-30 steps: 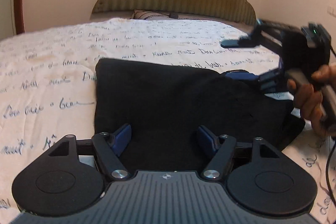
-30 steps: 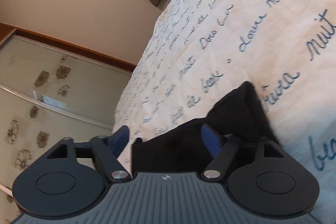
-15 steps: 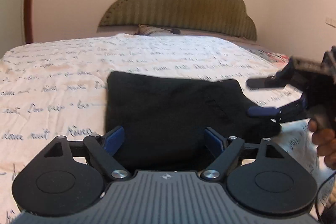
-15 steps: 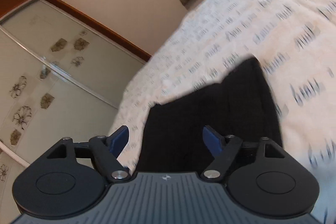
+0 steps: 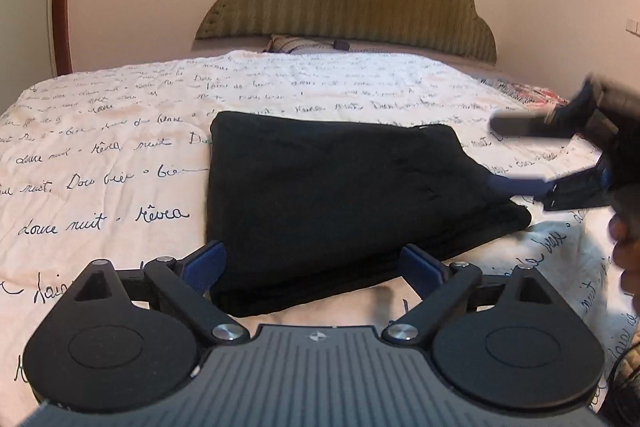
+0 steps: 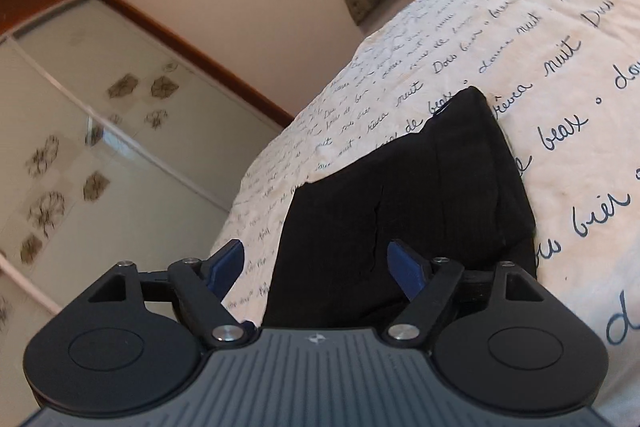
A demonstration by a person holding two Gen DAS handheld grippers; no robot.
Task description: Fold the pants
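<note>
pants (image 5: 340, 195) lie folded into a compact black stack on the bedspread (image 5: 120, 155), near the foot edge of the bed, layers squared up so looks like the fold is done; left gripper (image 5: 320, 269) opening, nothing between the jaws, just short of the stack's near edge; right gripper (image 6: 316, 265) also opening, clear of the cloth at its right corner, likely letting go

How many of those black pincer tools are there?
2. The left tool is at the pants' near edge; the right tool is at their right end. Both are opening, holding nothing.
</note>
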